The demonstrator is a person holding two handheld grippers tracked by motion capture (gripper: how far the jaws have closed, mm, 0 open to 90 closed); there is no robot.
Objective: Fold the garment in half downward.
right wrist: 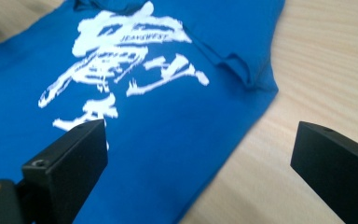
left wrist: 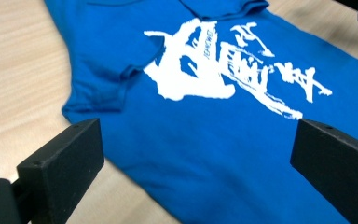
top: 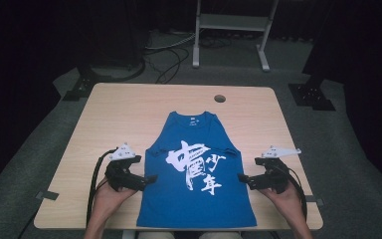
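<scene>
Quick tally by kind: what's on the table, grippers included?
Shirt: 1, blue with white print, sleeves folded in
Grippers: 2, left gripper and right gripper, both open at the shirt's side edges
Total: 3

Shirt [top: 194,199] lay flat on the table [top: 114,109], left gripper [top: 149,180] at its nine o'clock, right gripper [top: 242,179] at three, cable hole [top: 220,98] at twelve.

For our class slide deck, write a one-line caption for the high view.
Two open claws, left claw and right claw, flank a blue T-shirt lying flat on a wooden table.
</scene>
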